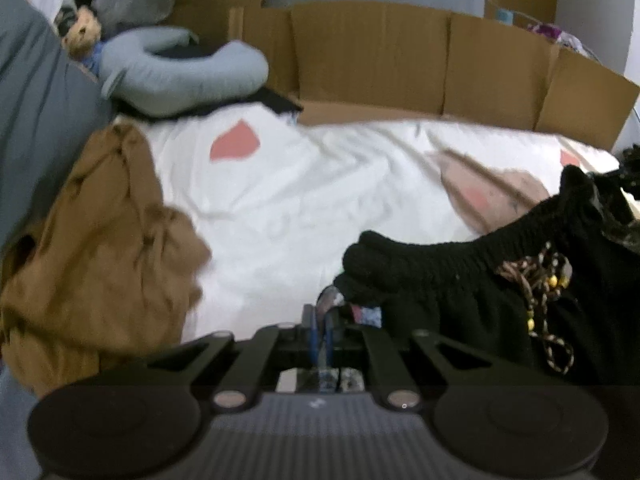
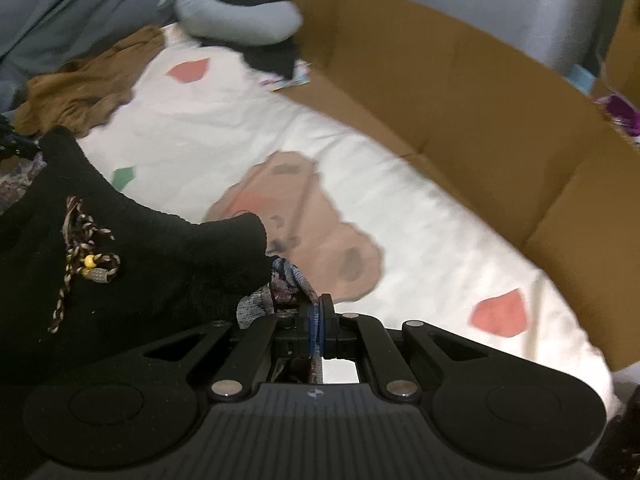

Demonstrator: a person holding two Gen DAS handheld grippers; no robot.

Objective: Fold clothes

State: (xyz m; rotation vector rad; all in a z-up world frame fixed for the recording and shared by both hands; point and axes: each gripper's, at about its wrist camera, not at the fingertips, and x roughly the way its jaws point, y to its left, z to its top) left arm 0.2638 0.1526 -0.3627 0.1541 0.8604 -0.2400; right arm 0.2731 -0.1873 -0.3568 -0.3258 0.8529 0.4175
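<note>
Garments in view: two. One black garment (image 1: 460, 276) with a smocked band carries one braided drawstring (image 1: 540, 300) bearing yellow beads; two beads can be made out in the left wrist view, one in the right wrist view. One brown garment (image 1: 100, 240) lies crumpled.

Grippers: two, a left gripper (image 1: 320, 320) and a right gripper (image 2: 318, 320).

Bedding: one white sheet (image 1: 300, 200), printed with one bear figure (image 2: 304, 232), three red patches and one green patch (image 2: 124, 178).

Other items: one grey U-shaped pillow (image 1: 180, 76), one soft toy (image 1: 82, 32), one folded cardboard wall (image 1: 400, 56).
</note>
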